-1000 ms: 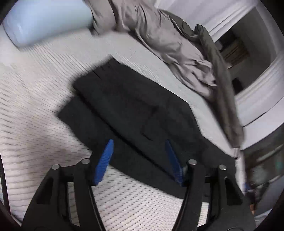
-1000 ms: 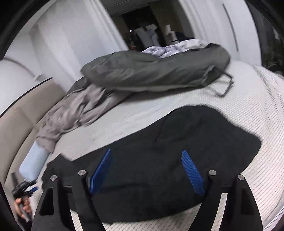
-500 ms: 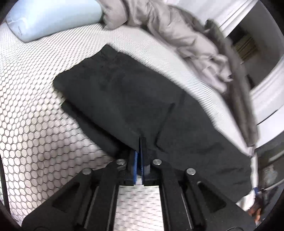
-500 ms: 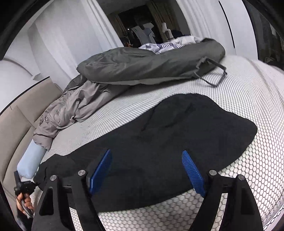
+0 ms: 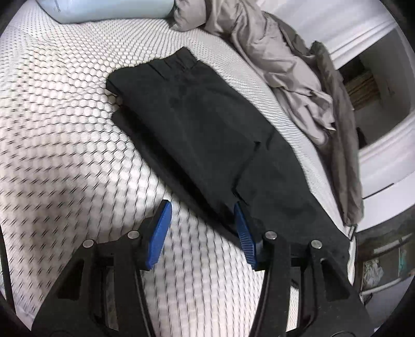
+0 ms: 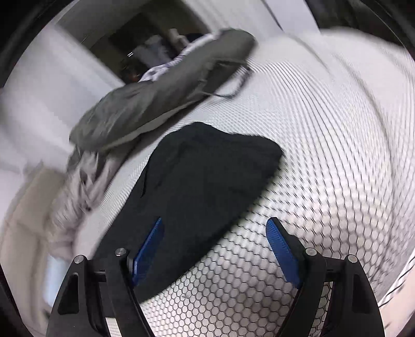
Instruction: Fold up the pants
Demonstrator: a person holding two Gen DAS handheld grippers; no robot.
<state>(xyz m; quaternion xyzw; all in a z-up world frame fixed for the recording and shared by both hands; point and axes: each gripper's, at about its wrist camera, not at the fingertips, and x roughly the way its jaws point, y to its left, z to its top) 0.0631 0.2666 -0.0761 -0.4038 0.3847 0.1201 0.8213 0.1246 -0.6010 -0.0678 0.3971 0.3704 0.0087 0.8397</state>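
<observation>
The bed (image 5: 64,129) carries the black pants (image 5: 207,134), folded over, running from 11 to 4 o'clock in the left view. The left gripper (image 5: 202,223) has just been opening, its fingers apart over the pants' near edge, gripping nothing. The right gripper (image 6: 215,248) is wide, empty, at the pants' 6 o'clock edge.

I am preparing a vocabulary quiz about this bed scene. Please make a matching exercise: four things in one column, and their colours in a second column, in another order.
Things:
1. pants
2. pillow
3. gripper pads
4. crumpled sheet

Colours:
a. beige-grey
b. blue
c. black
d. pale blue

Pairs: 1-c, 2-d, 3-b, 4-a
</observation>
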